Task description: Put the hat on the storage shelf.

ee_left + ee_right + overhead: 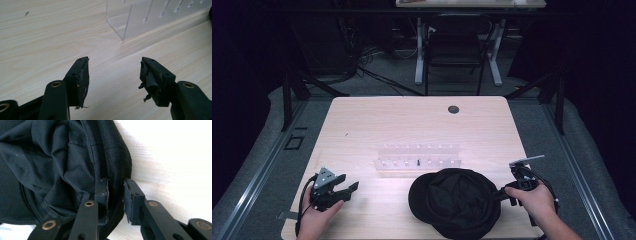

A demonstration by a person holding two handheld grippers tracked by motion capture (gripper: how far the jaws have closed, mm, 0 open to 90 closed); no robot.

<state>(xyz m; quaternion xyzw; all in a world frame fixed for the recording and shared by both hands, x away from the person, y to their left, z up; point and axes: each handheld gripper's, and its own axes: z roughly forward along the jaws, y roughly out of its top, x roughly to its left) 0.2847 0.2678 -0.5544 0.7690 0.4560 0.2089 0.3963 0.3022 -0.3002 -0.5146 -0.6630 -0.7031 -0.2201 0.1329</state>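
Gripping the rim of a black cap (455, 201), the right gripper (115, 195) pinches its edge. The left gripper (113, 75) gapes wide over the table (362, 120), near a clear rack (418, 160).

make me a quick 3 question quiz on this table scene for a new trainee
1. True or false: the left gripper is open with nothing between its jaws.
2. What does the right gripper have between its jaws? A) the clear acrylic rack B) the rim of the black hat C) a cable
3. Fill in: the clear acrylic rack sits on the wooden table just ____ the black hat, as the high view shows it.

Key
1. True.
2. B, the hat's rim lies between the jaws, which stand slightly apart.
3. Beyond (on the far side from the person).
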